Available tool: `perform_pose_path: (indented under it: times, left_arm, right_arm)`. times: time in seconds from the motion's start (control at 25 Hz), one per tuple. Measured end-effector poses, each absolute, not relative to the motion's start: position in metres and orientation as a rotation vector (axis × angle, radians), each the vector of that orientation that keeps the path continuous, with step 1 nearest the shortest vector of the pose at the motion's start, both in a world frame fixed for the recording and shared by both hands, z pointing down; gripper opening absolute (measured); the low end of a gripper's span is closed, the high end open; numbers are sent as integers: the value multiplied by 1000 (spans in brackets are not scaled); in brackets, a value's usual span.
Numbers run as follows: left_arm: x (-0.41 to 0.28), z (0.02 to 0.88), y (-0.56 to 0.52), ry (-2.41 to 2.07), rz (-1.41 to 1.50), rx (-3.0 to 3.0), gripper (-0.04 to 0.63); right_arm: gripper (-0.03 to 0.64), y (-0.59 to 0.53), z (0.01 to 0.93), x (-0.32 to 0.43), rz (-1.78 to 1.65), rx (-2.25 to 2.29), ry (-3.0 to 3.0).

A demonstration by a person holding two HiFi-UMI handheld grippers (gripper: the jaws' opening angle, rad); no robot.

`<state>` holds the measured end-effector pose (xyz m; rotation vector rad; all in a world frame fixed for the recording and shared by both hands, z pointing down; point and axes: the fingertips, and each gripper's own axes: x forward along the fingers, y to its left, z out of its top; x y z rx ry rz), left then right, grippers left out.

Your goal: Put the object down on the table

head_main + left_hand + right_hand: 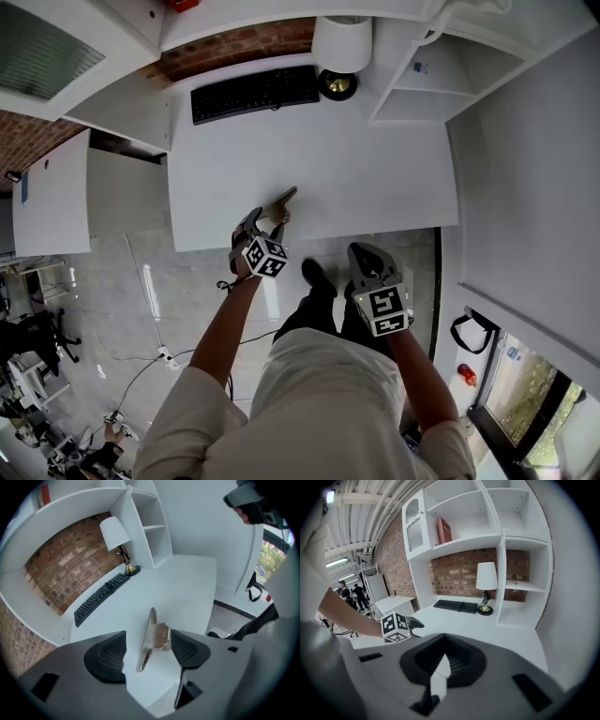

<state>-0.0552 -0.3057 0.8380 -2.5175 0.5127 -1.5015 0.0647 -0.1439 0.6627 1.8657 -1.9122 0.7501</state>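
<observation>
A metal bulldog clip (pixel 281 199) (pixel 152 639) lies flat on the white table (pixel 375 169) near its front edge. My left gripper (pixel 267 220) (pixel 147 651) stands open around it: the left pad is well clear of the clip, and the right pad sits right beside the clip's folded handle. Over the floor in front of the table, my right gripper (pixel 364 255) (pixel 443 660) hangs with its pads together and nothing between them. The left gripper's marker cube (pixel 396 626) shows in the right gripper view.
A black keyboard (pixel 255 92) (pixel 101 597) and a white lamp (pixel 341 42) (pixel 115 534) stand at the table's back by the brick wall. White shelves (pixel 441 75) rise at the right. The table's front edge (pixel 309 234) runs just under the left gripper.
</observation>
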Motion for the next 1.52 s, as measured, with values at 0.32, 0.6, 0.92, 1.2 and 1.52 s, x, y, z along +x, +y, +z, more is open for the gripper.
perform_pose_path:
  times: [0.32,0.6,0.92,1.2,1.52]
  left_arm:
    - [-61,766,-305,592,-1318,-2621,265]
    - [-84,700,-304,712,-1165,-2768,212]
    - [-108,636,-296,875,-969,-2984,176]
    - [-122,591,-288,1018,-807,-3059,107]
    - [-135,551,-275,1215,-675,-3054,51]
  right_arm:
    - [2,-152,631,64,630,1867,-1949]
    - [2,-164,598,60,533,1861,-1985]
    - [2,-178,556,46,541,1825,-2126]
    - [2,-189,537,47,504,1756,-2206]
    - [2,-207,508,44,385,1607,-2318]
